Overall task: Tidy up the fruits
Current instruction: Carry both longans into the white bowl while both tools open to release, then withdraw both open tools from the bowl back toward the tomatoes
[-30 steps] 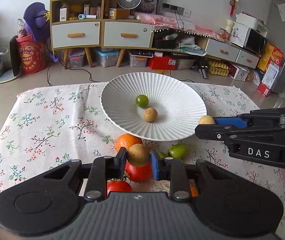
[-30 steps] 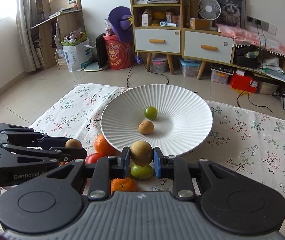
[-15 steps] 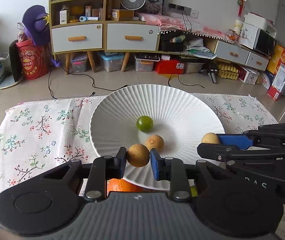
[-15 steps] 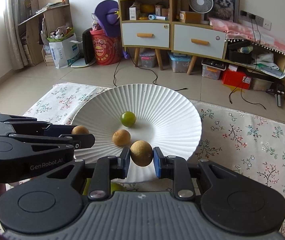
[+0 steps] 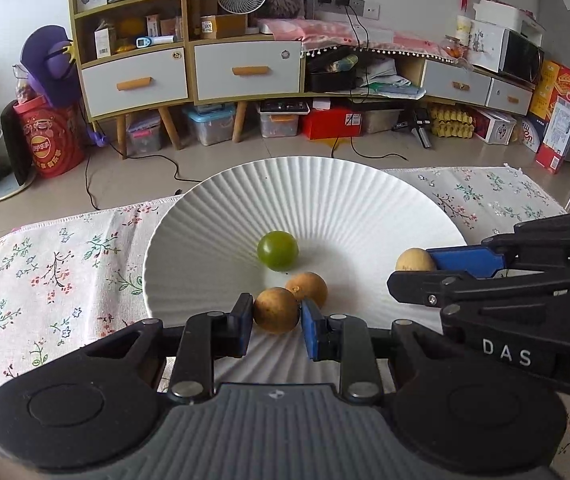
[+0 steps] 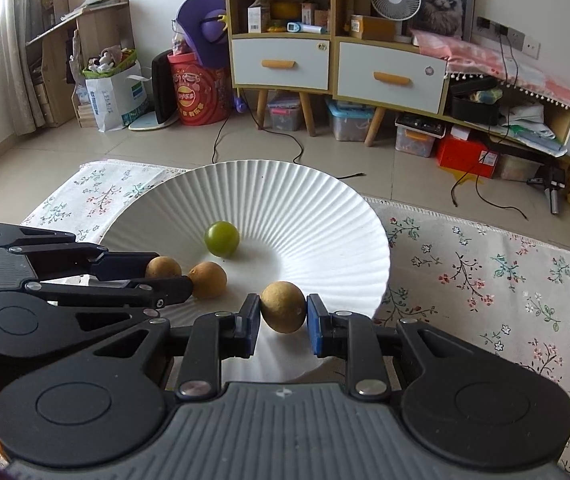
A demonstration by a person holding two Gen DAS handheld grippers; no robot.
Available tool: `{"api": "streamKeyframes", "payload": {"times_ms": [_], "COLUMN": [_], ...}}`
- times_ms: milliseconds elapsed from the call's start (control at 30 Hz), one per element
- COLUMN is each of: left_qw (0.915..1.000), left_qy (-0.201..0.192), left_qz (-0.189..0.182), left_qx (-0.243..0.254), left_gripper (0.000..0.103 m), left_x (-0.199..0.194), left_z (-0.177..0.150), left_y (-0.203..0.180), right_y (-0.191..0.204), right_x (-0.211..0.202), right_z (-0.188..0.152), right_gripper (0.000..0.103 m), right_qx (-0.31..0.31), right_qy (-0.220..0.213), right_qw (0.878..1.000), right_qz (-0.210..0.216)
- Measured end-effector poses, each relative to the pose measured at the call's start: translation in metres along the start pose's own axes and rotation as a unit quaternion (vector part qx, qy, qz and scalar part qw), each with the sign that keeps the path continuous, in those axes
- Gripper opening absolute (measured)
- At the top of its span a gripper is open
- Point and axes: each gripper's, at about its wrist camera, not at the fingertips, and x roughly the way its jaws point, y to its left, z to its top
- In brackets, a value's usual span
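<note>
A white ribbed plate (image 5: 325, 200) (image 6: 325, 208) sits on the floral cloth. A green lime (image 5: 277, 250) (image 6: 221, 239) and a loose brown fruit (image 5: 308, 289) (image 6: 207, 279) lie in its middle. My left gripper (image 5: 276, 320) (image 6: 165, 274) is shut on a round brown fruit (image 5: 276, 311) (image 6: 163, 268), held just over the plate's near side beside the loose one. Over the plate's right part, my right gripper (image 6: 283, 316) (image 5: 413, 270) is shut on another brown fruit (image 6: 283, 307) (image 5: 415, 261).
The floral tablecloth (image 5: 53, 264) (image 6: 485, 280) spreads left and right of the plate, and its far edge drops to a tiled floor (image 5: 125, 184). Cabinets (image 5: 245, 68), storage boxes and cables stand well beyond the table.
Both grippers have moved forward and down over the plate, each still holding its brown fruit. The orange, tomatoes and green fruit on the cloth have dropped out of view.
</note>
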Motion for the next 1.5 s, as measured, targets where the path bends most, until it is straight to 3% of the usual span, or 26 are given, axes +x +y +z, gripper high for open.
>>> {"api": "streamKeyframes", "payload": {"times_ms": [333,433,600,733,900,1033,1200,1500], "left_qw": [1.0000,1.0000,0.9998,0.9996,0.9999,0.9998,0.9998,0.9996], "left_qy": [0.003,0.005,0.006,0.008,0.008,0.012,0.015,0.012], "left_qz": [0.002,0.001,-0.002,-0.003,-0.005,-0.007,-0.016,-0.024], "left_qx": [-0.002,-0.003,-0.018,-0.027,-0.006,0.014,0.004,0.014], "left_gripper": [0.018,0.024,0.044,0.052,0.065,0.071,0.079,0.087], "left_x": [0.002,-0.001,-0.009,-0.018,-0.031,-0.042,-0.056,-0.073], "left_z": [0.004,0.005,0.006,0.005,-0.001,-0.010,-0.016,-0.026], "left_y": [-0.003,-0.002,0.007,0.010,0.008,0.009,0.013,0.013], "right_y": [-0.001,-0.002,-0.003,-0.003,-0.002,0.001,0.007,0.018], "right_x": [-0.003,-0.007,-0.015,-0.025,-0.036,-0.044,-0.053,-0.065], "right_z": [0.000,0.001,-0.001,-0.004,-0.006,-0.011,-0.019,-0.029], "right_gripper": [0.023,0.030,0.041,0.048,0.054,0.056,0.059,0.066], "right_qx": [-0.001,-0.001,-0.009,-0.012,-0.014,-0.016,-0.014,-0.021], "right_qy": [-0.007,-0.010,-0.009,-0.011,-0.014,-0.011,-0.001,0.003], "right_qw": [1.000,1.000,1.000,1.000,1.000,1.000,0.999,0.999], "right_qz": [-0.001,0.002,-0.003,-0.004,0.006,0.017,0.031,0.048]}}
